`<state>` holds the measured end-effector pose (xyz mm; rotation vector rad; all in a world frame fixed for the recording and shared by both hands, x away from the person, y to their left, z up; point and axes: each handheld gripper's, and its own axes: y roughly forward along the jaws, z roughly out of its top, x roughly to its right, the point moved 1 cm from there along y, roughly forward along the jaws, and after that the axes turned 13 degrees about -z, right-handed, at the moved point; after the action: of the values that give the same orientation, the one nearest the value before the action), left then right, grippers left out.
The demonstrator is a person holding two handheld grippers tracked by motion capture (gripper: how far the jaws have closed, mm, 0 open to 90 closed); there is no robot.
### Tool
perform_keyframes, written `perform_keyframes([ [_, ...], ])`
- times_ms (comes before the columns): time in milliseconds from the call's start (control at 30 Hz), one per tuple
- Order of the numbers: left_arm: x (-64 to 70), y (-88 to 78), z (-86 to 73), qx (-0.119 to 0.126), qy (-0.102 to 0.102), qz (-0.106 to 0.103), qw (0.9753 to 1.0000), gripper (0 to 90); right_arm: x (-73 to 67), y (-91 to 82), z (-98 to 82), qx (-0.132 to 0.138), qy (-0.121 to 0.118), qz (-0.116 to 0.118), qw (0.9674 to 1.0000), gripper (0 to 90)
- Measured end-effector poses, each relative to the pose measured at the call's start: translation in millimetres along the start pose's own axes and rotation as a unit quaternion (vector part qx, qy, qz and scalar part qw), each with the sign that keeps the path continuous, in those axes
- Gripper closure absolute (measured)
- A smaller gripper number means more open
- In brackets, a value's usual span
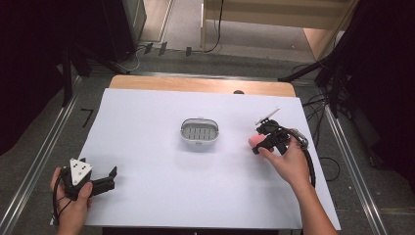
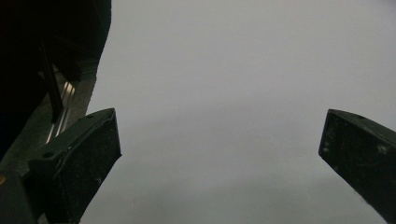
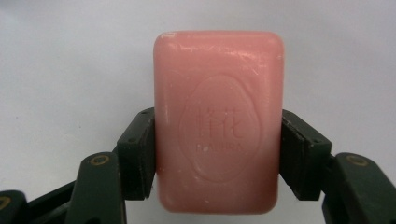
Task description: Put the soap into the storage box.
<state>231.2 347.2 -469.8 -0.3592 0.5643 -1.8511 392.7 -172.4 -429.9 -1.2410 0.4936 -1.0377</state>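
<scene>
Pink soap (image 3: 218, 121) with an embossed oval seal, between black jaws; white sheet (image 1: 147, 127) over a tan wooden table (image 1: 195, 84); pale grey, slotted dish (image 1: 199, 131), perhaps metal.

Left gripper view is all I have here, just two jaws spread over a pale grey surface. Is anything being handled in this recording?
Observer: Yes. The right gripper is shut on a pink soap bar, pads on its two long sides.
Operator: Where would it go?
Observer: Probably the grey soap dish at mid-table, lying apart from the bar.
Operator: And my gripper?
Observer: The left gripper sits open at the near left edge of the white sheet.
</scene>
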Motion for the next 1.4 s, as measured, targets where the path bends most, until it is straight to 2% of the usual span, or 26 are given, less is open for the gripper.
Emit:
perform_keyframes([
  [133,-0.1,0.0,0.0,0.001,0.000,-0.001,1.0000,0.0,-4.5,-4.1,5.6,0.031,-0.045,-0.022,0.9983,39.0],
  [300,-0.2,0.0,0.0,0.001,0.000,-0.001,1.0000,0.0,-11.3,-8.4,12.9,0.055,-0.093,-0.019,0.9940,39.0],
  [367,-0.3,-0.1,-0.1,0.001,0.000,-0.001,1.0000,0.0,-13.4,-9.7,15.8,0.059,-0.113,-0.010,0.9918,39.0],
  [567,-0.3,-0.2,-0.1,0.001,-0.001,-0.001,1.0000,0.0,-21.6,-11.3,23.1,0.089,-0.168,0.016,0.9817,39.0],
  [667,-0.4,-0.3,-0.1,0.001,0.000,-0.001,1.0000,0.0,-27.7,-11.9,26.5,0.095,-0.193,0.020,0.9765,39.0],
  [900,-0.4,-0.2,-0.2,0.003,-0.002,-0.001,1.0000,0.0,-37.1,-16.1,35.8,0.101,-0.214,0.025,0.9712,39.0],
  [933,-0.4,-0.2,-0.2,0.003,-0.002,-0.001,1.0000,0.0,-37.4,-16.6,37.3,0.103,-0.221,0.027,0.9694,39.0],
  [1033,-0.5,-0.2,-0.2,0.003,-0.003,-0.002,1.0000,0.0,-39.9,-18.1,40.6,0.107,-0.231,0.030,0.9665,39.0],
  [1067,-0.5,-0.2,-0.2,0.003,-0.003,-0.002,1.0000,0.0,-41.0,-19.2,41.4,0.105,-0.231,0.030,0.9668,39.0],
  [1100,-0.5,-0.2,-0.2,0.003,-0.003,-0.002,1.0000,0.0,-41.4,-19.6,42.8,0.110,-0.238,0.032,0.9644,39.0],
  [1167,-0.5,-0.2,-0.2,0.003,-0.003,-0.002,1.0000,0.0,-43.0,-21.8,44.6,0.111,-0.242,0.035,0.9633,39.0],
  [1267,-0.5,-0.3,-0.2,0.003,-0.003,-0.002,1.0000,0.0,-45.4,-24.7,48.4,0.120,-0.255,0.040,0.9587,39.0],
  [1400,-0.5,-0.2,-0.2,0.003,-0.003,-0.002,1.0000,0.0,-48.9,-30.5,54.1,0.129,-0.265,0.040,0.9547,39.0],
])
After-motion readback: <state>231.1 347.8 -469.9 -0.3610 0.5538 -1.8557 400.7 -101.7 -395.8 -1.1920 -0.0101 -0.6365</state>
